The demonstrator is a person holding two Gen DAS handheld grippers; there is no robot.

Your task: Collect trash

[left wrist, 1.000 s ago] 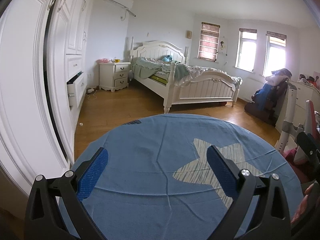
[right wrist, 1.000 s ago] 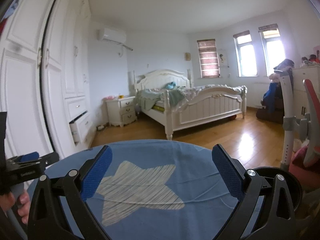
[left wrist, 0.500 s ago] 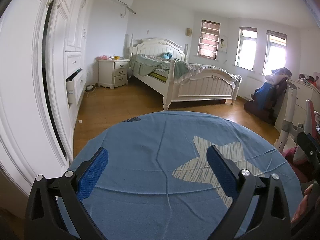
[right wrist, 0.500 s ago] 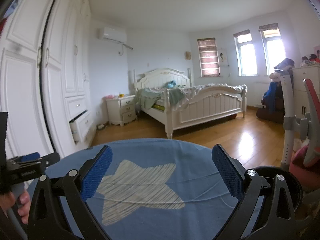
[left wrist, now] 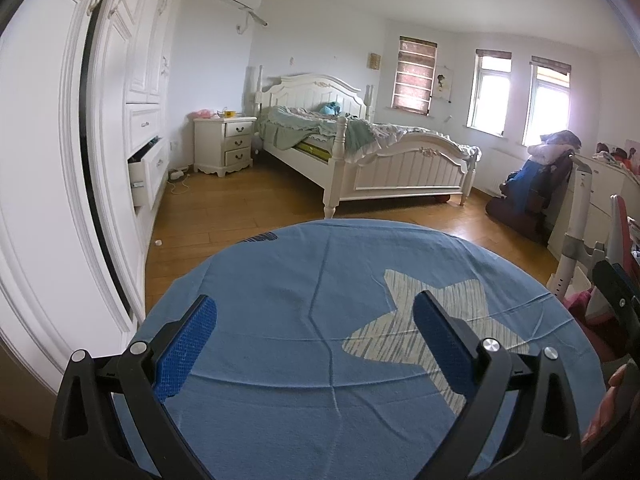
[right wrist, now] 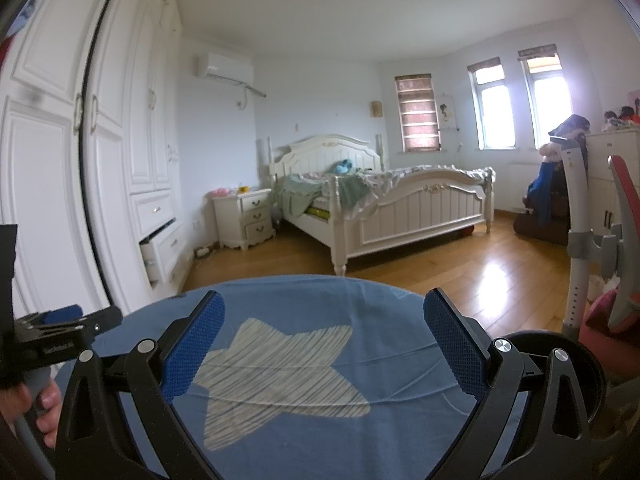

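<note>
My left gripper is open and empty, held above a round table with a blue cloth that has a pale striped star. My right gripper is open and empty above the same blue cloth and star. A small white scrap lies on the wooden floor near the wardrobe. A black round bin sits low at the right in the right wrist view. The left gripper's side shows at the left edge of the right wrist view.
White wardrobe with an open drawer runs along the left. A white bed and nightstand stand at the back. A red chair and desk leg stand at the right. Wooden floor lies between.
The left wrist view has tilted slightly upward and nearer, so the room sits a little lower in frame. The right gripper has hardly moved. Both grippers stay open.
</note>
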